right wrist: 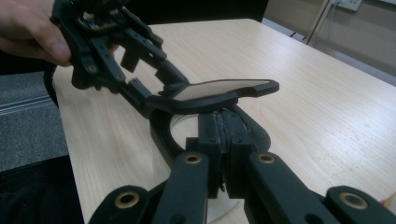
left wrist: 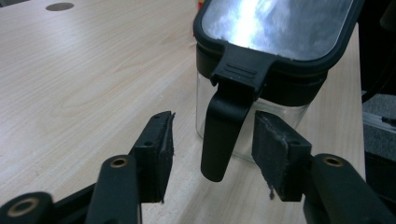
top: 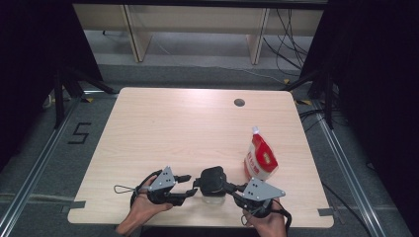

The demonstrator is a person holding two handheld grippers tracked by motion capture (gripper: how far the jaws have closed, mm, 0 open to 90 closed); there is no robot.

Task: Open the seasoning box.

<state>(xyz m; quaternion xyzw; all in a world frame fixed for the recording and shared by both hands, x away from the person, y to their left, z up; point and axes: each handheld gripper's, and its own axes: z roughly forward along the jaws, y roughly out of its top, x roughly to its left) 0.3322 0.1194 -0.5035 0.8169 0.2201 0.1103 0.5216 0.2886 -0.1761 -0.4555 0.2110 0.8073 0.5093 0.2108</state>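
One clear glass jar [left wrist: 252, 116] with a black-rimmed lid stands upright low in the frame, its latch tab hanging down between the left gripper [left wrist: 212, 144]'s parted jaws; right gripper [right wrist: 224, 135] is clamped on its rim.

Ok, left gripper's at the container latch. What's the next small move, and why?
Probably close the left gripper on the latch: the black tab hangs between its open pads, and neither pad touches it. The right gripper is shut on the other side of the container, so it looks steadied.
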